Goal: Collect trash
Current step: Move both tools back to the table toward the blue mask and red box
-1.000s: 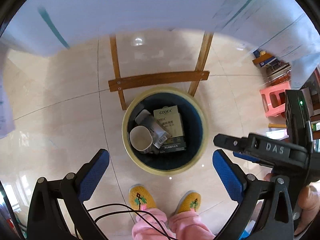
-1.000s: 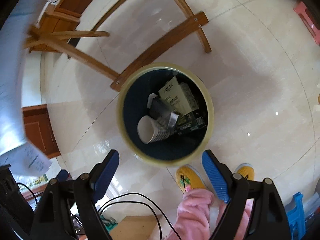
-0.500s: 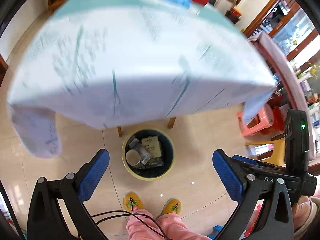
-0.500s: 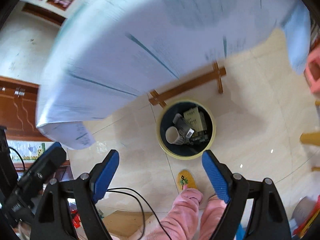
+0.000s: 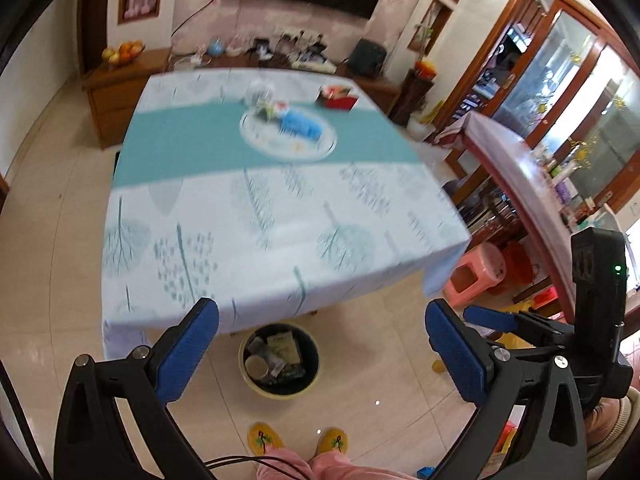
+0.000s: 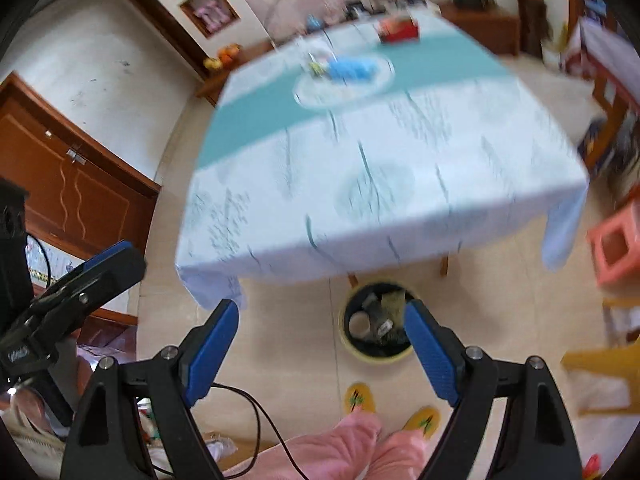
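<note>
A square table (image 5: 280, 208) draped in a white cloth with a teal band fills the middle of both wrist views, blurred by motion. On the floor just beside the table's near edge stands a round trash bin (image 5: 280, 390) with a pale yellow rim and dark inside (partly under the cloth's overhang). Inside it lie a paper cup (image 5: 256, 366), a greenish box (image 5: 285, 345) and some crumpled wrappers. On the table's far half, a round mat holds a blue item (image 5: 300, 124) and smaller bits too blurred to name, and a red box (image 5: 338, 98) sits nearer the table's far edge.

The left gripper (image 5: 320, 348) has its blue-padded jaws spread wide with nothing between them; the bin shows in the gap. The right gripper (image 6: 322, 350) is likewise spread wide and empty, its right pad overlapping the bin's rim in that view.

Below the bin, on the side away from the table, a person's yellow slippers (image 5: 298, 442) and pink trouser legs (image 6: 352, 448) stand on the pale tiled floor. A pink plastic stool (image 5: 476, 276) sits near the table's right corner.
</note>
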`<state>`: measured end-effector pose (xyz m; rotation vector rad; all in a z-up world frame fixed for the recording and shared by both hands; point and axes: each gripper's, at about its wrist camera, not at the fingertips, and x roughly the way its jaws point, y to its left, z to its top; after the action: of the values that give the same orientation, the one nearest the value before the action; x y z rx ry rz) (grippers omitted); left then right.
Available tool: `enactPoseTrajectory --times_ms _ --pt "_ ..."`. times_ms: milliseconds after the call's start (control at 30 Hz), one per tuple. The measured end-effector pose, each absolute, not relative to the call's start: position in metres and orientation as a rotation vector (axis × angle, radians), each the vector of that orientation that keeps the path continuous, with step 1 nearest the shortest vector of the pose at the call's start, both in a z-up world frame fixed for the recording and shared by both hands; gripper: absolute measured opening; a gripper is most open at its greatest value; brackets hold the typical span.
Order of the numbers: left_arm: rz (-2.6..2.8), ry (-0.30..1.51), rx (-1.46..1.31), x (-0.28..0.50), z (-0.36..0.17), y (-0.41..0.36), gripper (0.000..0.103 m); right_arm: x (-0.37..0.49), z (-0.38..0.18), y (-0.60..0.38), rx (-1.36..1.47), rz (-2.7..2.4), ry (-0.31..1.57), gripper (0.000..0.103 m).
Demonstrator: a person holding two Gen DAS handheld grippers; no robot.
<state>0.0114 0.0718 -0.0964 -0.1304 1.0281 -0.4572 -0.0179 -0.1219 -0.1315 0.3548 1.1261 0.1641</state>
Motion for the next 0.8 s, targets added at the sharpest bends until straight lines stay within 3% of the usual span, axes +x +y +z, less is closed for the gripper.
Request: enactPoseTrajectory --times_ms 400,800 --pt "-0.552 0.868 -0.097 0.058 -0.015 0.060 0.102 0.025 -0.057 -0.135 0.312 0.088 0.900 0.085" --pt "-0.452 0.893 -0.107 0.153 -0.025 0.015 0.102 0.149 -0.060 -0.208 0.211 0.160 0.875 0.085"
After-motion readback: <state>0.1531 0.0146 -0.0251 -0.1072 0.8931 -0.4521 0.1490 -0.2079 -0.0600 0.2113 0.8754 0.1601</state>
